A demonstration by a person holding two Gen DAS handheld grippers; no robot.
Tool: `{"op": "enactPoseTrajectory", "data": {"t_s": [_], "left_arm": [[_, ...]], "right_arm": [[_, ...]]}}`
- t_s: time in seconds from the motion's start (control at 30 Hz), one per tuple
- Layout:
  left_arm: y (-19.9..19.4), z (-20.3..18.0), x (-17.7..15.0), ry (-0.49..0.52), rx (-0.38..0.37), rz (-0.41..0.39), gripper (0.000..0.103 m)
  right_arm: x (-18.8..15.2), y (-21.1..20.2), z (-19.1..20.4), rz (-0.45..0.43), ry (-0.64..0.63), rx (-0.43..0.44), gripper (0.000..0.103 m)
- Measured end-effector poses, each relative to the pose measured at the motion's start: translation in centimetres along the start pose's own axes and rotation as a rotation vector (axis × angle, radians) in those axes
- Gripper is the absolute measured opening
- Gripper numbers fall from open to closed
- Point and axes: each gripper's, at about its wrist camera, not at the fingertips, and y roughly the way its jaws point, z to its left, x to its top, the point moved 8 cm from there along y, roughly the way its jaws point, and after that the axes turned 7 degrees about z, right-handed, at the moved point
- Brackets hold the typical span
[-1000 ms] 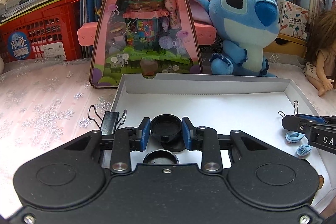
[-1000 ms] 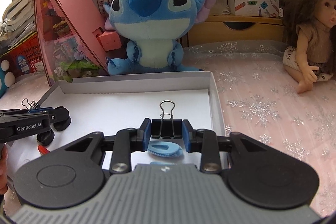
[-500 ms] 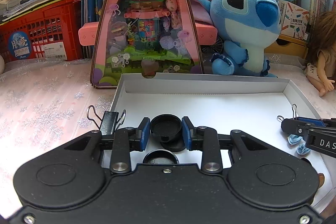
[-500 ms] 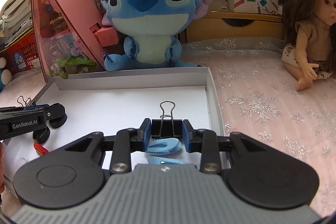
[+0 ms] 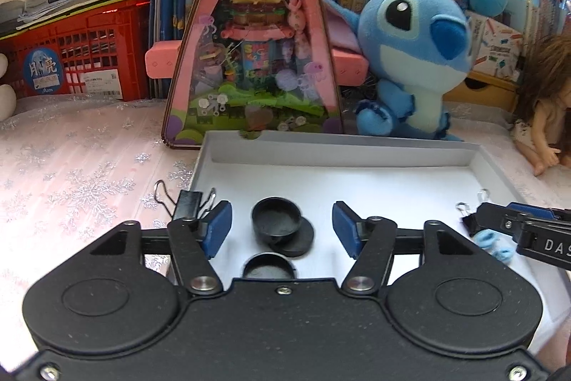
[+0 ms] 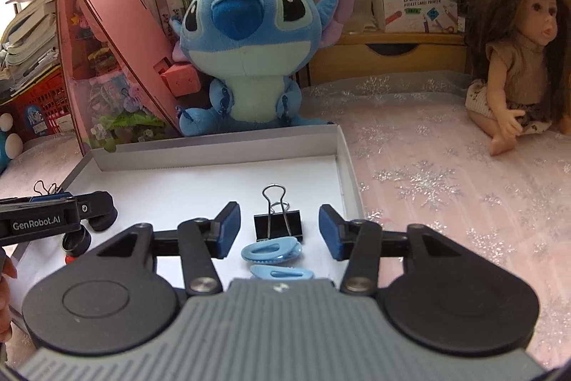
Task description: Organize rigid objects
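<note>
My left gripper (image 5: 280, 229) is open over the left part of the white tray (image 5: 339, 150). A black cap (image 5: 275, 220) rests between its fingers on another black cap (image 5: 298, 238); a third black cap (image 5: 268, 268) lies nearer. A black binder clip (image 5: 185, 206) lies outside the tray's left edge. My right gripper (image 6: 278, 225) is open over the tray's right part (image 6: 214, 154). A black binder clip (image 6: 278, 224) stands free between its fingers, with two blue clips (image 6: 271, 250) in front of it.
A blue plush toy (image 5: 410, 59), a pink triangular display case (image 5: 253, 41) and a red crate (image 5: 78, 59) stand behind the tray. A doll (image 6: 514, 70) sits on the pink snowflake cloth at the right. Bookshelves fill the back.
Both grippers have opened. The left one let go of the black cap and the right one let go of the black binder clip; both objects now rest in the tray.
</note>
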Motion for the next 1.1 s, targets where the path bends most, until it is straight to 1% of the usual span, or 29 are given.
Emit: {"op": "enactPoseTrajectory", "data": {"t_s": [0.17, 0.37, 0.63, 0.8, 0.93, 1.1], "left_arm": [[-2.2, -0.8, -0.2, 0.027, -0.003, -0.043, 0.075], [-4.8, -1.5, -0.7, 0.05, -0.004, -0.071, 0.078], [-8.0, -1.6, -2.3, 0.059, -0.012, -0.092, 0.08], [-9.6, -1.3, -3.8, 0.038, -0.028, -0.089, 0.08], [-10.6, -1.2, -5.2, 0.026, -0.043, -0.076, 0.08], [-11.8, -1.0, -6.4, 0.026, -0.05, -0.082, 0.081]], "right_arm": [[0.0, -1.9, 0.5, -0.039, -0.02, -0.002, 0.077], [-0.2, -4.0, 1.3, -0.075, -0.043, 0.0, 0.086], [-1.2, -6.3, 2.2, -0.1, -0.068, 0.003, 0.089], [-2.3, -7.7, 2.2, -0.104, -0.057, 0.013, 0.092], [-3.3, -8.8, 2.5, -0.107, -0.076, 0.015, 0.093], [-4.4, -9.9, 2.9, -0.114, -0.092, 0.028, 0.095]]}}
